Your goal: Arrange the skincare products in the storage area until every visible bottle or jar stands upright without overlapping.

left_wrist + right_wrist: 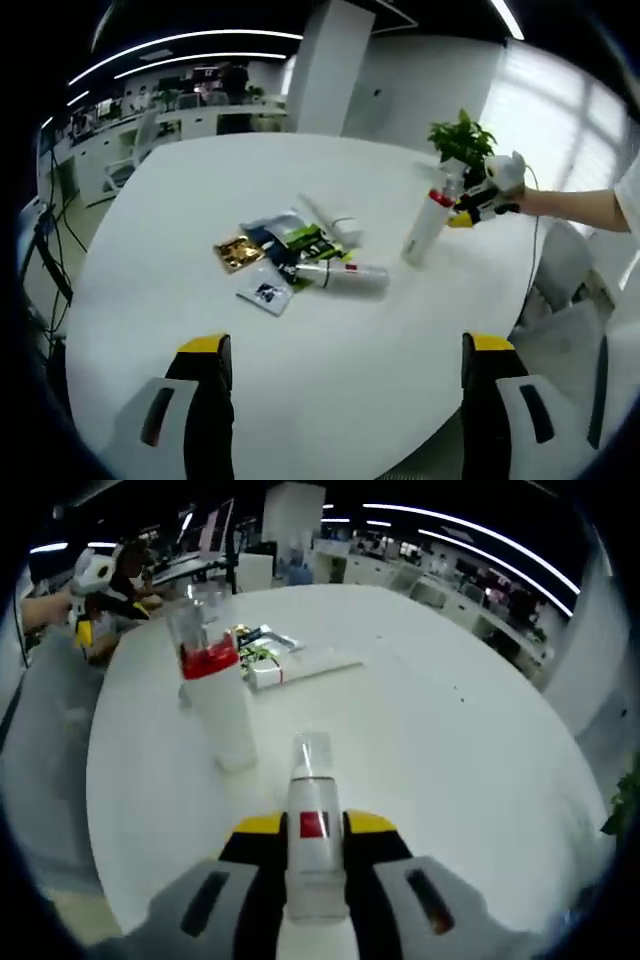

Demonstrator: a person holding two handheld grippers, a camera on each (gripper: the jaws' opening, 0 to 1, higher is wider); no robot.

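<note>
A white bottle with a red collar and clear cap point(424, 226) point(222, 708) stands upright near the table's edge. My right gripper point(315, 852) is shut on a second white bottle with a red label point(313, 820), its clear cap pointing forward. That gripper point(482, 198) sits just behind the standing bottle, held by a hand. In mid-table lies a pile: a pale bottle on its side point(345, 276), a white tube point(330, 220) point(303, 666), and several sachets point(262, 262) point(256, 640). My left gripper point(345, 385) is open, short of the pile; it also appears as the left gripper point(92, 580).
The white round table point(200, 180) point(430, 720) has bare surface all around the pile. A potted plant point(462, 135) stands at its far edge behind the right gripper. Grey chairs point(560, 290) point(40, 740) stand beside the table. Office desks point(180, 115) are behind.
</note>
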